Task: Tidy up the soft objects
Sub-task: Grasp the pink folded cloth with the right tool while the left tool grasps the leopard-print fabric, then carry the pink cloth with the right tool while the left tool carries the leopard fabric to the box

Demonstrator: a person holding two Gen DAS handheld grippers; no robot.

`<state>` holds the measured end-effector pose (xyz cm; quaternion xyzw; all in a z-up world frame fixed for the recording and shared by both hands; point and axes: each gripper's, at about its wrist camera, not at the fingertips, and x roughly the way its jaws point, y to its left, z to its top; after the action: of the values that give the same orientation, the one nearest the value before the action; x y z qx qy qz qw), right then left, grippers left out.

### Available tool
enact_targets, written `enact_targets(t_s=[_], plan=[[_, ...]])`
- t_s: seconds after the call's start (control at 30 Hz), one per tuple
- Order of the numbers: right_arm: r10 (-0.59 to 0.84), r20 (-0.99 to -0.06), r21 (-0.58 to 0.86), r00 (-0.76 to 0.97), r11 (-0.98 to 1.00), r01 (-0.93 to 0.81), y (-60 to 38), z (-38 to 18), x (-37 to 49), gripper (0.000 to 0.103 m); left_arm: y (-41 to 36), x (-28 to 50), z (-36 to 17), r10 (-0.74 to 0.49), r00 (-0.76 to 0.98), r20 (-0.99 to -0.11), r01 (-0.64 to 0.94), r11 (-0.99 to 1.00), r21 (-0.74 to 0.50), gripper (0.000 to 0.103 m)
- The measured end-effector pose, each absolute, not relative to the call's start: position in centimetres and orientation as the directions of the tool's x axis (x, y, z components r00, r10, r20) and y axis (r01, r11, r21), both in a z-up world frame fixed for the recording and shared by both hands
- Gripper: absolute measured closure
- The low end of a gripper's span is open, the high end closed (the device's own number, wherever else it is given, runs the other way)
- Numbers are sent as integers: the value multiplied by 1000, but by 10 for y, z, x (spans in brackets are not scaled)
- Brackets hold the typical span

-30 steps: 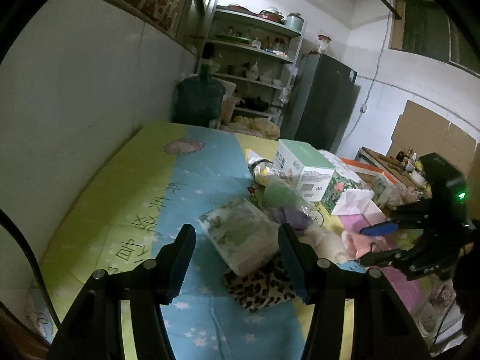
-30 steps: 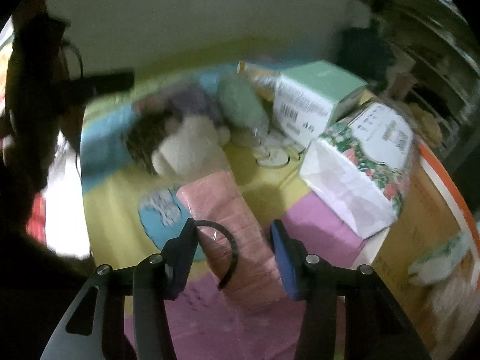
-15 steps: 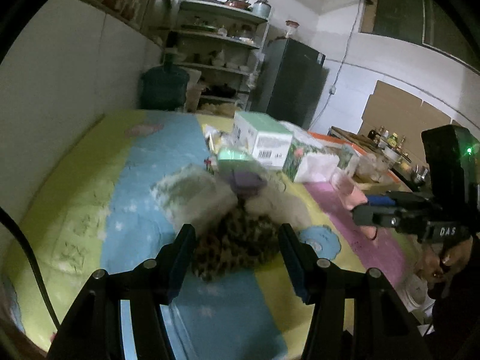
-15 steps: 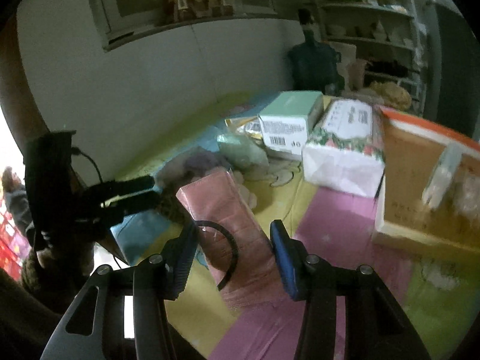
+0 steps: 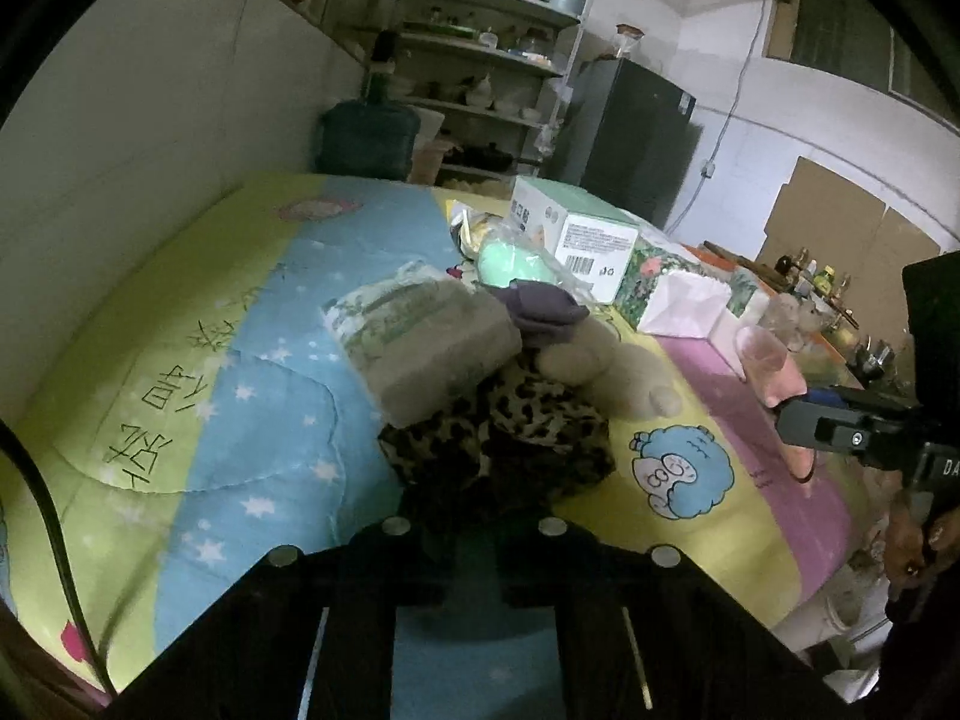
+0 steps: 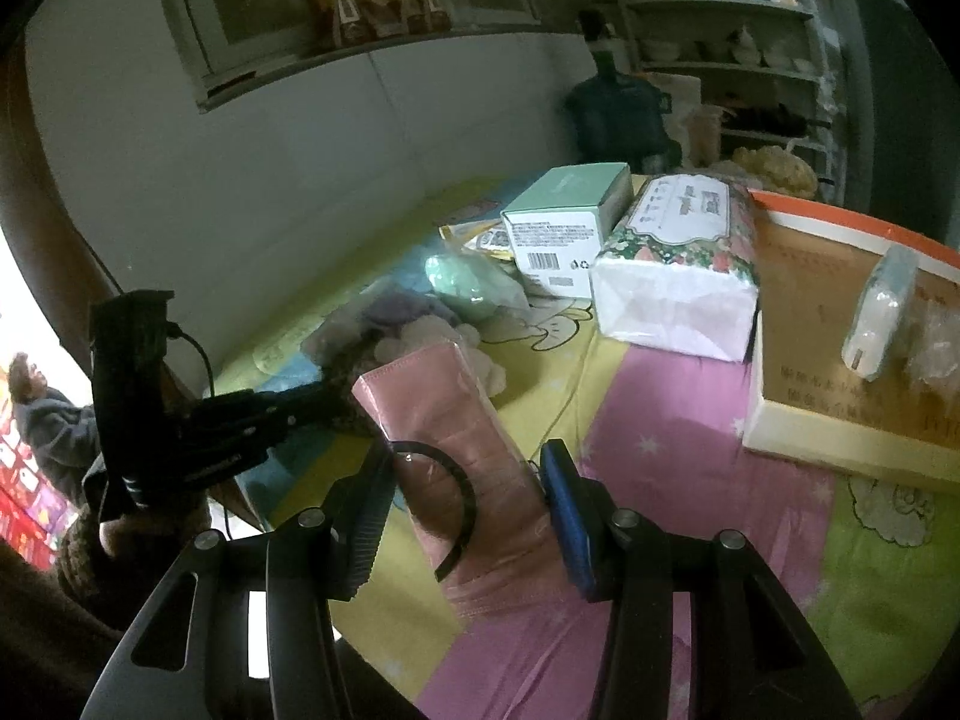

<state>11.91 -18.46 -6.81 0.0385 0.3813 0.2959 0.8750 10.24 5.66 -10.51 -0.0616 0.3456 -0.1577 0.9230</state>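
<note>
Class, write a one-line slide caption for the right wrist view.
Right claw holds a pink wrapped pack above the colourful mat.

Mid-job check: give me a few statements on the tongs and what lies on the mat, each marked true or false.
1. The right tongs hold the pink pack. True.
2. The left tongs are wide open. False: they have just closed, the leopard cloth's edge between them.
3. The green box stands on the floor. False: it is on the mat, beside the tissue pack.
4. The plush toy touches the leopard cloth. True.
</note>
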Motion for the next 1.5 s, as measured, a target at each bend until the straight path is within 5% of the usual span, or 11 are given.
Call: enact_targets(t_s=[1.03, 1.5], plan=[[581, -515, 310, 630, 812, -495, -201, -29, 95, 52, 38, 72, -17, -407, 818, -406, 365, 913, -181, 100], [477, -470, 260, 743, 879, -400, -233, -12, 84, 52, -9, 97, -1, -437, 798, -416, 408, 899, -161, 100]])
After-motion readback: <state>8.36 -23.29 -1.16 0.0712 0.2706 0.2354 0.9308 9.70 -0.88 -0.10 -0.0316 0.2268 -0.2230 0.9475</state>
